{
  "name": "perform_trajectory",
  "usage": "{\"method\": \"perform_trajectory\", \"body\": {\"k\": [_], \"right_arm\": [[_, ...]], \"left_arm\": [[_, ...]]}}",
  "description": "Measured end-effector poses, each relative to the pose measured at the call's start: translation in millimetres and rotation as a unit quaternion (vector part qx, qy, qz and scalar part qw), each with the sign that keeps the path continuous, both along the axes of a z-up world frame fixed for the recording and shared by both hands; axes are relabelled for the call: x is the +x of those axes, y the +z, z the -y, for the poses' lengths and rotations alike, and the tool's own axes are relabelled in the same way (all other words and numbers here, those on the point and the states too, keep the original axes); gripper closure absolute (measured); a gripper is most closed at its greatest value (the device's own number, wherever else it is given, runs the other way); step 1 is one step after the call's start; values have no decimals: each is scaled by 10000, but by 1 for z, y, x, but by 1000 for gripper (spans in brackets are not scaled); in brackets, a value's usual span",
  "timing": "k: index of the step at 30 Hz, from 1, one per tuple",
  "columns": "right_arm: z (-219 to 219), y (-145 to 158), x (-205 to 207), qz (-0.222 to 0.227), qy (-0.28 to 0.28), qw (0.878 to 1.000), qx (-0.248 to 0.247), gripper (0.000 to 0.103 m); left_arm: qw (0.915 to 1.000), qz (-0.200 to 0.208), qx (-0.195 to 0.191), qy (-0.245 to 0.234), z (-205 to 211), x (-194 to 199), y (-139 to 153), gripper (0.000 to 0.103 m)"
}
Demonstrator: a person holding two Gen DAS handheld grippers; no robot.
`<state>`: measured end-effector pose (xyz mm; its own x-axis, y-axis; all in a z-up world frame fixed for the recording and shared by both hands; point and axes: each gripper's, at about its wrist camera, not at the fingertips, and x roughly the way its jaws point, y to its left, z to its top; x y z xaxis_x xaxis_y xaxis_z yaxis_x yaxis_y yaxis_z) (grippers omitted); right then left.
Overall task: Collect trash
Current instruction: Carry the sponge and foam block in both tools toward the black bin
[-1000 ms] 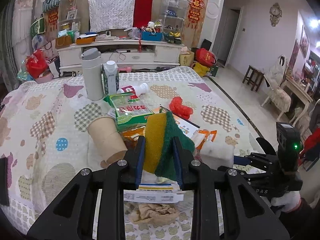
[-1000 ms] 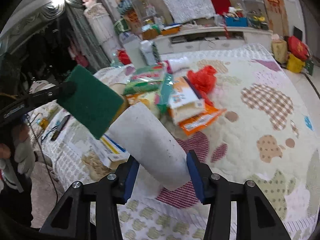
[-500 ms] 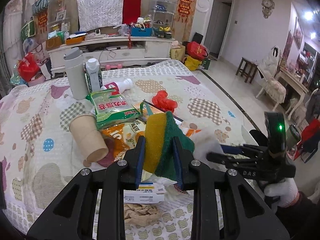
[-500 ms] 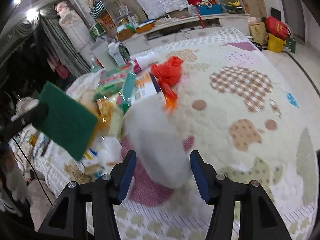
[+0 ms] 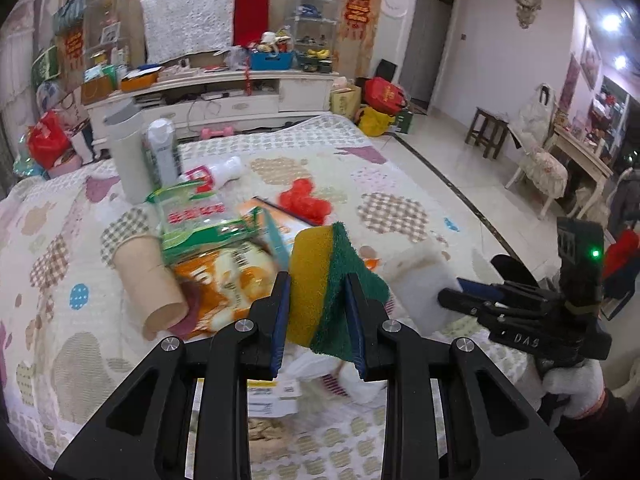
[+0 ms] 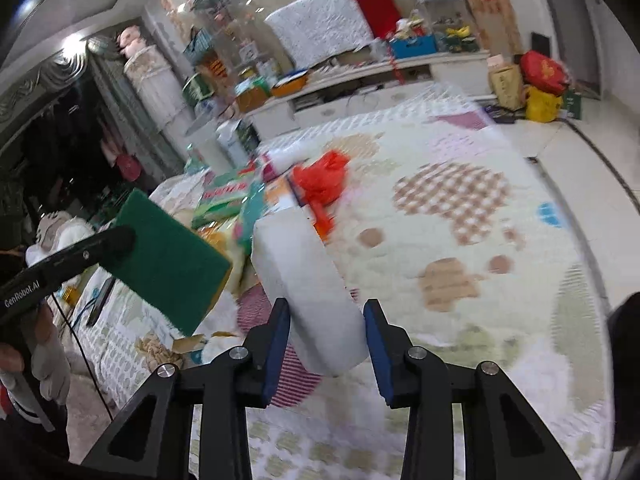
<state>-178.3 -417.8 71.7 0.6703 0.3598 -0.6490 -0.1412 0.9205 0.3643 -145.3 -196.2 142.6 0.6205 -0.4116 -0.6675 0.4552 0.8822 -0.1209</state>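
My left gripper [image 5: 316,280] is shut on a yellow and green scouring sponge [image 5: 324,276], held upright above the litter. From the right wrist the sponge [image 6: 168,264] shows its green face at the left. My right gripper [image 6: 326,308] has a white foam block [image 6: 304,264] between its blue pads. Its jaws are closing and both pads touch the block's sides. In the left wrist view the block [image 5: 416,284] sticks out of the right gripper [image 5: 452,292], just right of the sponge. A gloved hand [image 5: 572,388] holds that gripper.
On the patterned blanket [image 5: 400,208] lie a cardboard tube [image 5: 148,280], a green packet [image 5: 196,216], an orange packet [image 5: 224,280], a red plastic bag [image 5: 304,200] and a white bottle [image 5: 216,170]. A grey flask [image 5: 128,156] and a carton [image 5: 162,152] stand behind. Crumpled brown paper [image 5: 268,432] lies near the front edge.
The white block turned between the right jaws, which widened and then narrowed on its thinner side. Both grippers drifted sideways over the blanket. The left grip on the sponge is unchanged.
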Motion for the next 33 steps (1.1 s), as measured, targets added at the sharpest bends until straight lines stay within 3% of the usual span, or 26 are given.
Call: {"method": "perform_trajectory", "body": {"k": [10, 18, 33], "right_arm": [[65, 17, -30, 189, -767, 9965, -259, 67], [120, 13, -52, 160, -1340, 9899, -438, 67], [232, -8, -111, -221, -2509, 9662, -553, 66]], "left_arm": [[9985, 68, 53, -543, 72, -8, 4, 79], [9946, 56, 162, -1026, 144, -13, -5, 79], [9829, -171, 201, -1820, 267, -18, -27, 79]]}}
